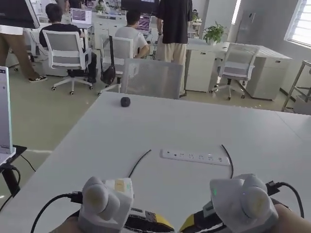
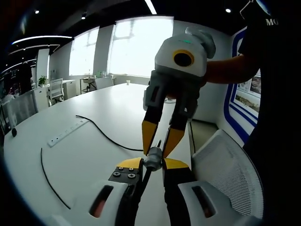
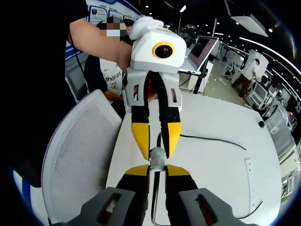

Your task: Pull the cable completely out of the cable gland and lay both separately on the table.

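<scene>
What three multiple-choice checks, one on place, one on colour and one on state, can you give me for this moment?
1. Where is the power strip?
A. on the table, beyond the grippers
B. on a chair seat
C. on the floor

2. What colour is the cable gland?
A. red
B. grey
C. green

3. How is the cable gland placed?
A. lying alone on the table
B. hanging from a monitor
C. gripped between both grippers

Answers: 1 A, the head view shows it flat on the white tabletop. 2 B, it looks grey in both gripper views. 3 C, the jaws of the left gripper and the right gripper meet on it.
</scene>
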Motion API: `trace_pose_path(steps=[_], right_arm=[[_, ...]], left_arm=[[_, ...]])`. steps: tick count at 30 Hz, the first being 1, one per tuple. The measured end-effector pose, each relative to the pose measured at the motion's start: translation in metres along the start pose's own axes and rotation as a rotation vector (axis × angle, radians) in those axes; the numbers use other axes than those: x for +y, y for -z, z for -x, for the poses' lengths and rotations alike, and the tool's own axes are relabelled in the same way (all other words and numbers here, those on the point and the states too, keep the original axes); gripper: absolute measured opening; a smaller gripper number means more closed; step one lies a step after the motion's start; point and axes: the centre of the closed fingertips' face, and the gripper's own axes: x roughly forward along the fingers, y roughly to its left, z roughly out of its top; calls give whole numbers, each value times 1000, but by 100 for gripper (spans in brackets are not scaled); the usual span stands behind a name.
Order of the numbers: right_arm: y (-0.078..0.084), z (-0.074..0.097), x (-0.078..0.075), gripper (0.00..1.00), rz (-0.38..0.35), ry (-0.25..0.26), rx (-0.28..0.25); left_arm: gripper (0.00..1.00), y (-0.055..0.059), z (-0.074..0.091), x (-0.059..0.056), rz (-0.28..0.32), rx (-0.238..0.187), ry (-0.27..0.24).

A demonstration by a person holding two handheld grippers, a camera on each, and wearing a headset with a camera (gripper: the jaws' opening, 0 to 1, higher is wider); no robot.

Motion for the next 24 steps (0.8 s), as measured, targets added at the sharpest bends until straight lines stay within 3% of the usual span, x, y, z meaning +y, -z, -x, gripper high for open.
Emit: trace_pose_path(steps=[12, 18, 20, 24], right_arm=[[2, 0, -3, 7, -30, -1, -29], [3, -4, 3, 8, -33, -5, 3], [5, -5, 4, 8, -54, -11, 6], [7, -6, 6, 7, -41, -9, 12]], left_arm=[[16, -1, -1, 0, -23, 24, -4], [15, 3, -4, -4, -39, 78, 11], [15, 5, -4, -6, -21, 91, 19], [16, 7, -5, -7, -29, 97, 16]])
